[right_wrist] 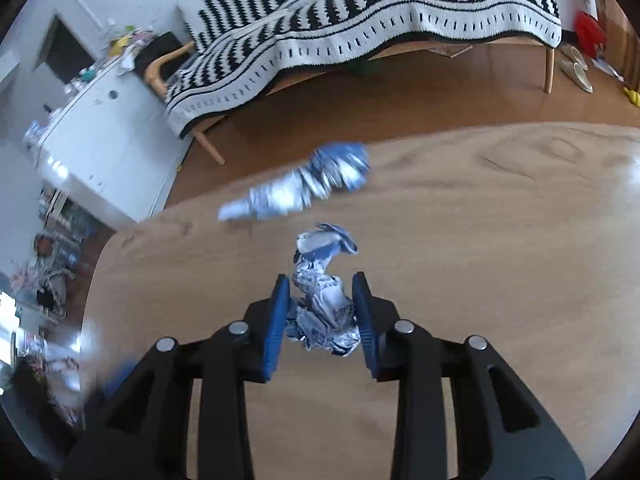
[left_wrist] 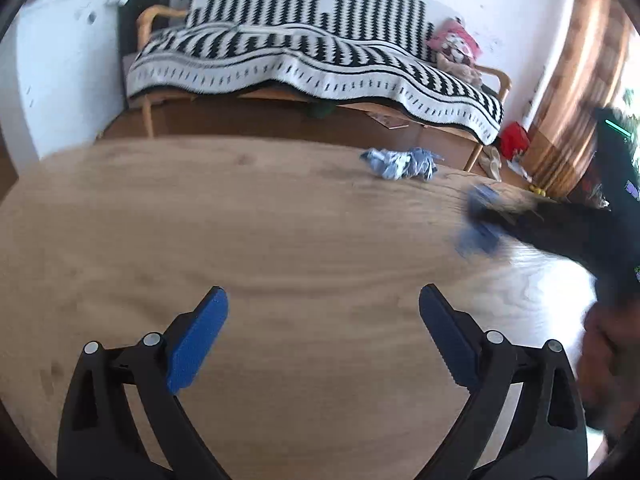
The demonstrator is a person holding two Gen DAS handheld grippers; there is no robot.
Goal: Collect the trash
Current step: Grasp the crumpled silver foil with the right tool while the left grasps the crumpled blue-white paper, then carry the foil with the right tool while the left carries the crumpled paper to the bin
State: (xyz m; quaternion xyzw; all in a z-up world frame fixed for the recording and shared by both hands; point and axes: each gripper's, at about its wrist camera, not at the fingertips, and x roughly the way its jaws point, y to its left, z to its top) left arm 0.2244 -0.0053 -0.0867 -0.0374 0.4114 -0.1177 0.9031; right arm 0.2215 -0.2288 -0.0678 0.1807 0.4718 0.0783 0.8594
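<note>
A crumpled blue-and-white wrapper (right_wrist: 326, 312) sits between the blue pads of my right gripper (right_wrist: 320, 278), which is shut on it just above the wooden table (right_wrist: 480, 264). A second crumpled blue-and-white wrapper (right_wrist: 304, 188) lies farther off near the table's far edge, blurred. In the left wrist view that second wrapper (left_wrist: 400, 164) lies at the far edge, and my right gripper (left_wrist: 478, 220) is a dark blur to its right. My left gripper (left_wrist: 323, 300) is open over bare table (left_wrist: 240, 232) with nothing between its fingers.
Beyond the table stands a sofa under a black-and-white blanket (left_wrist: 312, 60) on a wooden floor. A white cabinet (right_wrist: 104, 132) with clutter on top stands at the left. A red object (left_wrist: 514, 138) and pale slippers (right_wrist: 576, 68) lie on the floor by the sofa's right end.
</note>
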